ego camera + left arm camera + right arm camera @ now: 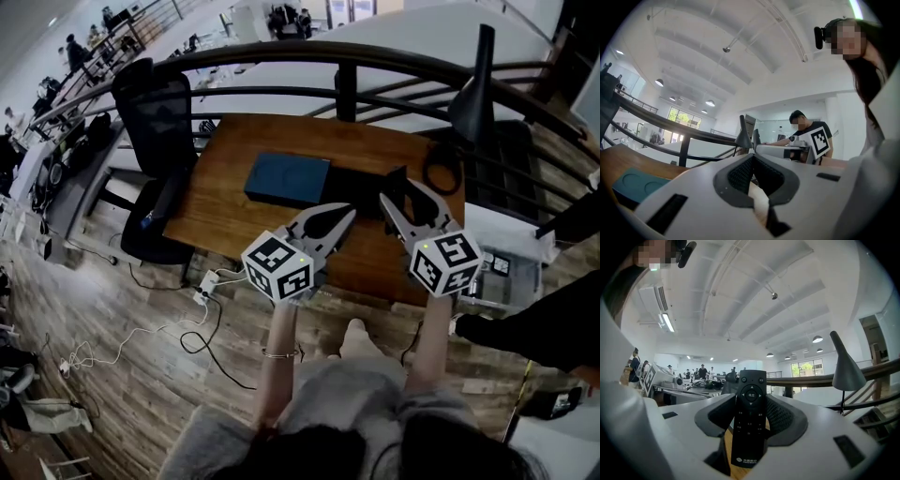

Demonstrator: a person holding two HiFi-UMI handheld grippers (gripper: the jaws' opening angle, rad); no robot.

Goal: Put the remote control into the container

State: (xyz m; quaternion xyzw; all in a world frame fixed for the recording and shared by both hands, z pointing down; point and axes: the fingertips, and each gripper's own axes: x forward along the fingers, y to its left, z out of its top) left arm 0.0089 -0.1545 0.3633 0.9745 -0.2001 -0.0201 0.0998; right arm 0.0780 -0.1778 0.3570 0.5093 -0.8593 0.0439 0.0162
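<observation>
The black remote control (749, 418) stands upright between the jaws of my right gripper (750, 399), which is shut on it. In the head view my right gripper (392, 202) hangs over the right half of the wooden table (225, 211), and the remote (395, 185) pokes up past its tips. The dark blue container (288, 178) lies flat on the table, beyond and left of both grippers. My left gripper (349, 214) is shut with its tips together and nothing held, just short of the container. The left gripper view shows the container (633, 185) low at the left.
A black desk lamp (473, 89) stands at the table's far right, with a coiled cable by its base. A dark flat patch (361, 186) lies beside the container. A black office chair (155, 112) is left of the table, a curved railing (347, 70) behind it. A person's dark sleeve (553, 323) reaches in at right.
</observation>
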